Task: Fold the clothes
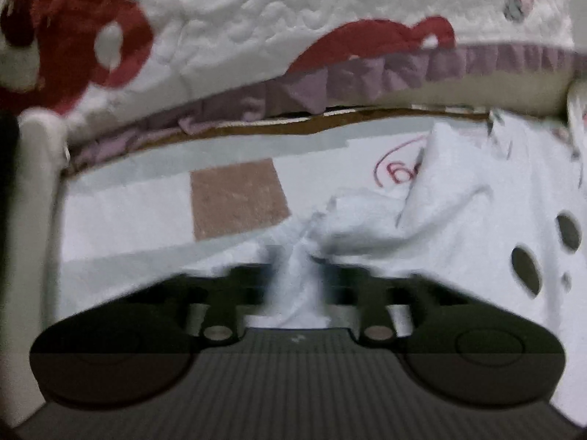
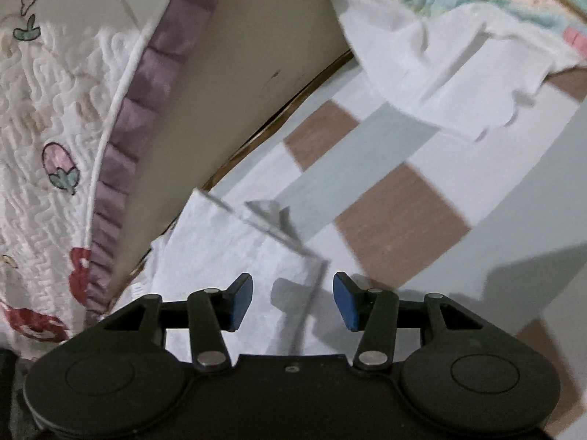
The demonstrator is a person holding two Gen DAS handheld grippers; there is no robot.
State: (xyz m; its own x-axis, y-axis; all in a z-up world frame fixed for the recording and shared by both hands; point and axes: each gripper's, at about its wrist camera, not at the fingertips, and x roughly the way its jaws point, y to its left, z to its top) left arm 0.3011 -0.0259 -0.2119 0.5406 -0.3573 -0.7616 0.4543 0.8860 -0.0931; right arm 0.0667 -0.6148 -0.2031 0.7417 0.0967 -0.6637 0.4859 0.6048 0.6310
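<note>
Left wrist view: left gripper clamped on a bunched ridge of the white garment, which lies crumpled on the checked sheet beside the quilted bedspread. Right wrist view: right gripper has jaws apart, nothing pinched, poised over a garment edge. Fold looks barely started; smoothing and folding remain.
</note>
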